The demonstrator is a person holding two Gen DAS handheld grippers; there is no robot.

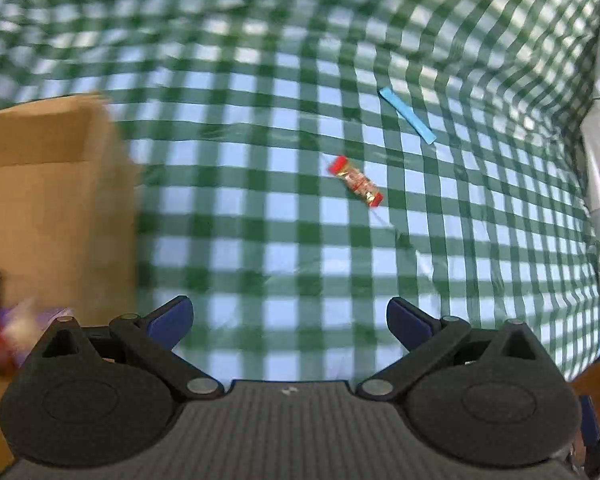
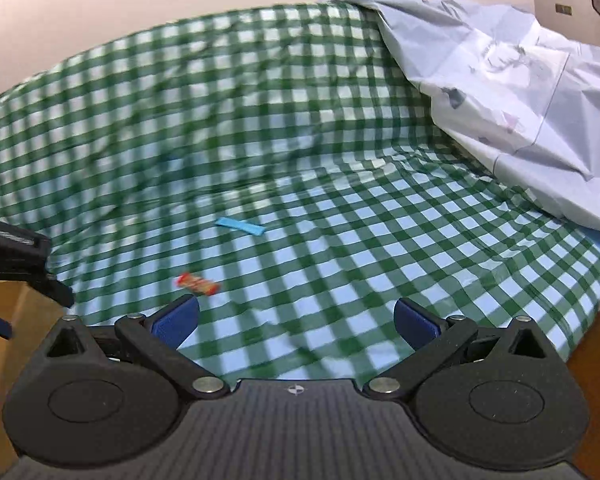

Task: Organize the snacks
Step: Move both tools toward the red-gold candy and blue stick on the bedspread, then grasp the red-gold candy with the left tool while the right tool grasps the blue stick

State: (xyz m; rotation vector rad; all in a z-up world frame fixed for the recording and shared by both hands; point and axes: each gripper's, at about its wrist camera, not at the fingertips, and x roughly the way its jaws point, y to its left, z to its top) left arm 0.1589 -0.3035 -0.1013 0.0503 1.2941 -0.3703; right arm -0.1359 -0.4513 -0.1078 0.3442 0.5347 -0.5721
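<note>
While both cameras look out over a green-and-white checked tablecloth (image 1: 284,216), the left gripper (image 1: 290,320) hangs above it with its blue-padded fingers (image 1: 172,318) spread wide and nothing between them, and the right gripper (image 2: 296,320) is just the same, its blue pads (image 2: 414,320) far apart and empty over the cloth (image 2: 340,240). Two snacks lie loose on the checks: a small red-ended candy packet (image 1: 355,180) with a clear, gold-tinted middle, lying on a slant, and beyond it, apart from it, a flat light-blue stick-shaped wrapper (image 1: 407,115), also on a slant. From the right wrist view the same red packet (image 2: 198,283) sits just ahead of that gripper's left-hand finger, blurred, with the blue stick wrapper (image 2: 240,227) farther out toward the middle of the cloth. A brown cardboard box (image 1: 56,208) stands at the left edge of the left wrist view, its near wall blurred; low beside it a smear of red, white and purple packaging (image 1: 8,340) shows, too blurred to name or to place as inside or outside the box. In the right wrist view a corner of cardboard (image 2: 4,304) appears low on the left, with part of the other black gripper body (image 2: 16,252) above it. A crumpled pale grey plastic sheet (image 2: 520,92) with faint printed figures lies heaped over the far right side of the checked cloth, against a plain pale wall (image 2: 100,8)
</note>
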